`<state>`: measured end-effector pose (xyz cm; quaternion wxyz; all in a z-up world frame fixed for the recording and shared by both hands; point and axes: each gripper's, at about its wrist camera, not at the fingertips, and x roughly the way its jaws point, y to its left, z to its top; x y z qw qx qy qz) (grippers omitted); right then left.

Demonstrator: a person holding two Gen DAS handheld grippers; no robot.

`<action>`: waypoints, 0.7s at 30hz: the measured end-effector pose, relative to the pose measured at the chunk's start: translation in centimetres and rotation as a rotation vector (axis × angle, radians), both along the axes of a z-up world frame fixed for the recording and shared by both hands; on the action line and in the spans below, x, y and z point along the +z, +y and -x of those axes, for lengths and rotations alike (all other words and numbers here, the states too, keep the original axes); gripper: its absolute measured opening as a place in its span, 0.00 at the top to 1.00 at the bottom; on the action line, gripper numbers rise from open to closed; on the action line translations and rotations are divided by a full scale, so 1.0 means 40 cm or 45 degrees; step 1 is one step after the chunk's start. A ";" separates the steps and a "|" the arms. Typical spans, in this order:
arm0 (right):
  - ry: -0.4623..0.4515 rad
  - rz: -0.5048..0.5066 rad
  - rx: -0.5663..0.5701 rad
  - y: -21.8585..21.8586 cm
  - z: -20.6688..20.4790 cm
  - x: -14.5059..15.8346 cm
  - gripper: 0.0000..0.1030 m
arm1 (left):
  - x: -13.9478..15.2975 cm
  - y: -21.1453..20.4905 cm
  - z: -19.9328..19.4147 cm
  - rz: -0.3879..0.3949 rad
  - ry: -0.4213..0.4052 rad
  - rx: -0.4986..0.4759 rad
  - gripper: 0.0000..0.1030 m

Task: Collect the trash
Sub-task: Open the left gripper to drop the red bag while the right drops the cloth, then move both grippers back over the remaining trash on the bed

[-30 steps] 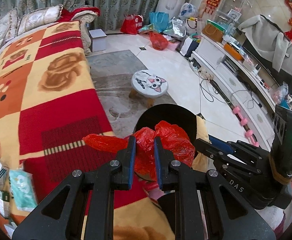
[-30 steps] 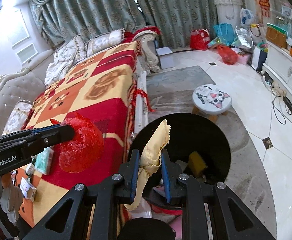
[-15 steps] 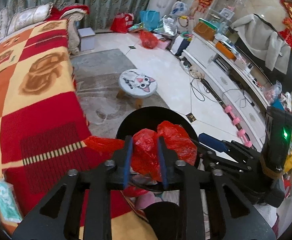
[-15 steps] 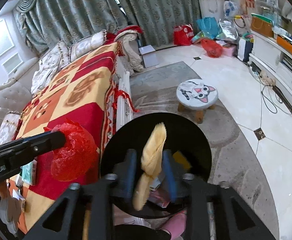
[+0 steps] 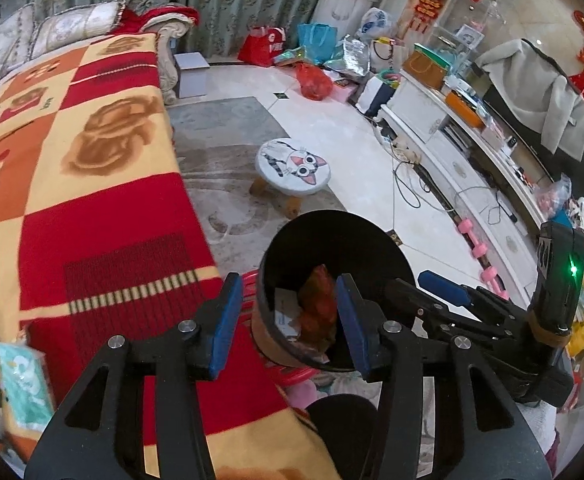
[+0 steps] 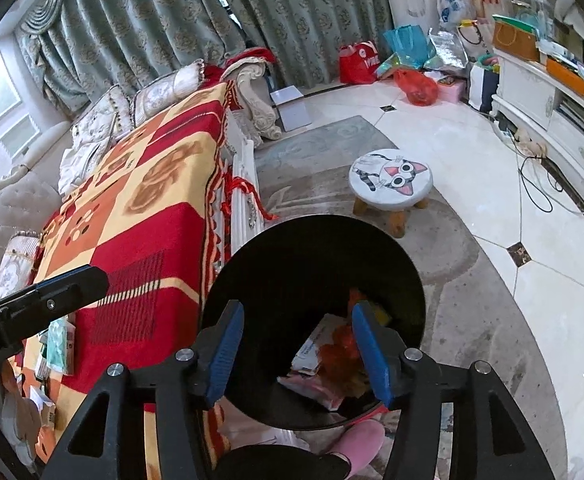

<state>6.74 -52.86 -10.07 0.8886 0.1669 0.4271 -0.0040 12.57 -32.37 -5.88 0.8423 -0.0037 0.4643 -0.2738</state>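
Note:
A black round trash bin [image 5: 288, 236] stands on the floor beside the blanket-covered sofa; in the right wrist view its rim [image 6: 252, 252] is just below me. Inside lie a crumpled red plastic bag [image 5: 318, 308], white paper packets [image 6: 316, 344] and other scraps. My left gripper [image 5: 288, 320] is open and empty above the bin's near rim. My right gripper [image 6: 298, 344] is open and empty over the bin mouth. The right gripper's arm also shows in the left wrist view [image 5: 464, 312].
A red, orange and yellow blanket [image 5: 72, 184] covers the sofa, with green and white packets [image 5: 24, 384] at its near end. A cat-face stool [image 5: 292, 166] stands on the rug beyond the bin. A white cabinet [image 5: 452, 140] and cables line the right wall.
Both grippers have opened. The red bag has dropped from the left gripper and the yellowish cloth from the right gripper into the bin.

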 end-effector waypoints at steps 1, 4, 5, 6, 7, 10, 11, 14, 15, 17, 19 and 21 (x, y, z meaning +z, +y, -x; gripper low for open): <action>-0.001 0.000 0.006 0.004 0.001 0.001 0.47 | 0.002 0.006 0.006 -0.003 -0.005 0.005 0.55; -0.002 0.005 0.025 0.027 0.001 0.005 0.45 | 0.014 0.029 0.019 -0.027 -0.027 0.022 0.55; -0.001 0.005 0.033 0.037 0.000 0.006 0.45 | 0.018 0.038 0.025 -0.031 -0.034 0.026 0.55; -0.002 0.006 0.043 0.047 0.000 0.008 0.45 | 0.020 0.047 0.030 -0.035 -0.042 0.032 0.55; -0.001 0.008 0.051 0.055 0.001 0.008 0.45 | 0.023 0.057 0.036 -0.042 -0.050 0.039 0.55; -0.003 0.014 0.083 0.089 0.001 0.012 0.43 | 0.026 0.084 0.051 -0.068 -0.067 0.067 0.55; -0.003 0.015 0.090 0.096 0.001 0.013 0.42 | 0.025 0.093 0.052 -0.072 -0.069 0.073 0.55; -0.004 0.019 0.125 0.133 0.000 0.018 0.41 | 0.027 0.124 0.061 -0.087 -0.075 0.101 0.55; -0.004 0.020 0.135 0.144 0.000 0.019 0.41 | 0.027 0.134 0.063 -0.092 -0.077 0.109 0.55; -0.004 0.021 0.159 0.169 -0.001 0.021 0.40 | 0.025 0.155 0.069 -0.103 -0.083 0.125 0.55; -0.004 0.025 0.182 0.193 -0.001 0.023 0.40 | 0.022 0.179 0.074 -0.117 -0.088 0.146 0.55; -0.003 0.027 0.200 0.214 -0.003 0.024 0.39 | 0.020 0.203 0.077 -0.121 -0.084 0.166 0.55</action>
